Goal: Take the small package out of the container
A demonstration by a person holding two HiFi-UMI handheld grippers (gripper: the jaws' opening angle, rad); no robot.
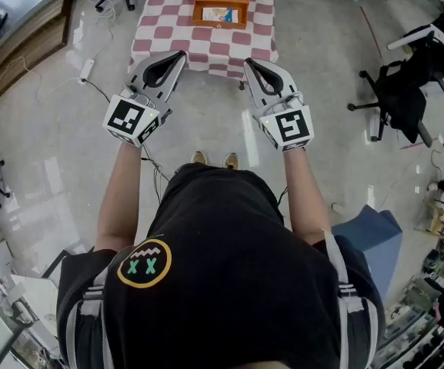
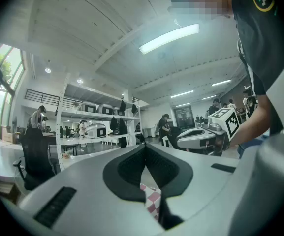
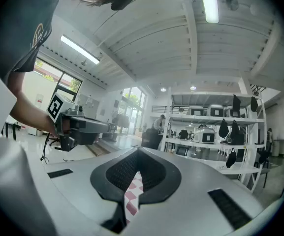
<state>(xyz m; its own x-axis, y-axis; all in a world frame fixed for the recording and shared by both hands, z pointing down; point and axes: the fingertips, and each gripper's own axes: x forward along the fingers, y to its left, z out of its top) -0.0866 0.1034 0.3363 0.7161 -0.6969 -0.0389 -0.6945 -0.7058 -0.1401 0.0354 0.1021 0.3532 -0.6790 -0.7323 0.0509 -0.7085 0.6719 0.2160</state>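
An orange container [image 1: 241, 14] sits on a table with a red-and-white checked cloth [image 1: 168, 29] at the top of the head view. A small pale package [image 1: 218, 14] lies inside it. I hold both grippers level in front of my body, short of the table's near edge. My left gripper [image 1: 181, 54] has its jaws together with nothing between them, and so does my right gripper [image 1: 248, 62]. In the left gripper view the left gripper [image 2: 144, 147] shows only checked cloth [image 2: 151, 200] beneath its jaws. The right gripper [image 3: 138, 151] shows the same cloth [image 3: 133, 196].
A black office chair [image 1: 402, 91] stands on the floor at the right and a blue bin [image 1: 375, 237] nearer me. A wooden bench [image 1: 21, 44] and cables [image 1: 91, 71] lie at the left. White shelves with appliances [image 3: 208, 132] stand far behind the table.
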